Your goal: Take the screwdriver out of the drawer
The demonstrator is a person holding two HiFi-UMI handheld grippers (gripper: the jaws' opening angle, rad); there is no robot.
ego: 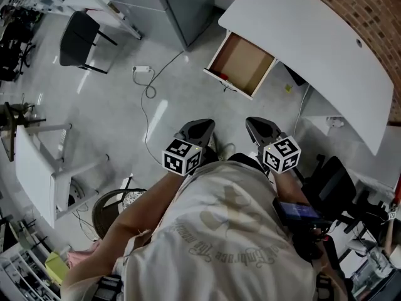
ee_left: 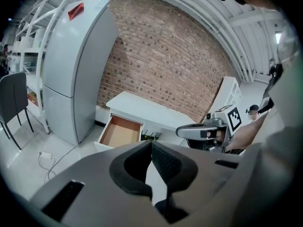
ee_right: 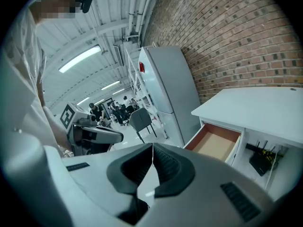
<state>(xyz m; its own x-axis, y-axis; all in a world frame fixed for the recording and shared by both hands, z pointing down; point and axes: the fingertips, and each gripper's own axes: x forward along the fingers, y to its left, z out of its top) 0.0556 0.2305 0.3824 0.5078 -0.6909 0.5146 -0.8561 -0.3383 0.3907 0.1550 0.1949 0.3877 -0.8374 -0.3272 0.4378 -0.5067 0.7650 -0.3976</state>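
Barely starting: holding left gripper (ego: 200, 126) and right gripper (ego: 259, 125) both pinched together on nothing, pointing at the open drawer (ego: 220, 53) at 12 o'clock, well apart, screwdriver not discernible inside, leaving reaching, gripping, lifting out.

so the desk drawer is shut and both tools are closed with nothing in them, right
Not quite. The drawer is pulled open, not shut; the head view shows its bare inside. The rest holds: the left tool and the right tool are both closed with nothing in them.
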